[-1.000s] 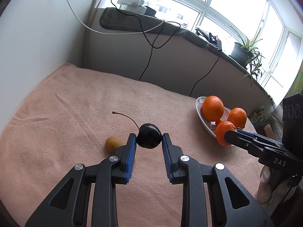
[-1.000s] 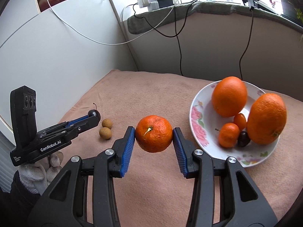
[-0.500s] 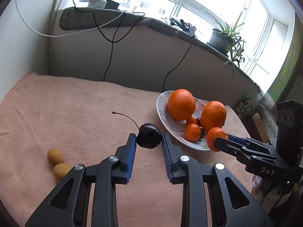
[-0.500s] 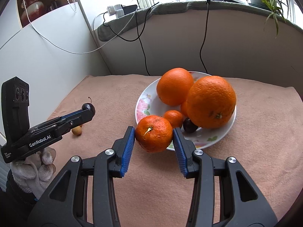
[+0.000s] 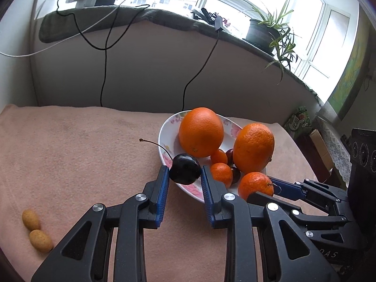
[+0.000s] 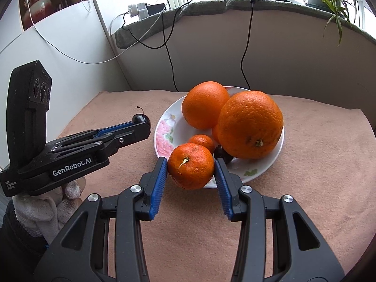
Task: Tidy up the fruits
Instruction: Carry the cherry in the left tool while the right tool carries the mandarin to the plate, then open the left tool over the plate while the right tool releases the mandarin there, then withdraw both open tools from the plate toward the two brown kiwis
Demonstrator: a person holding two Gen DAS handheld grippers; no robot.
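Where peach cloth covers table, plate sits nr windowsill.

Left claw clamps dark cherry at plate rim; right claw grips mandarin.

The left gripper reads "GenRobot.AI" (smaller print beneath is illegible).
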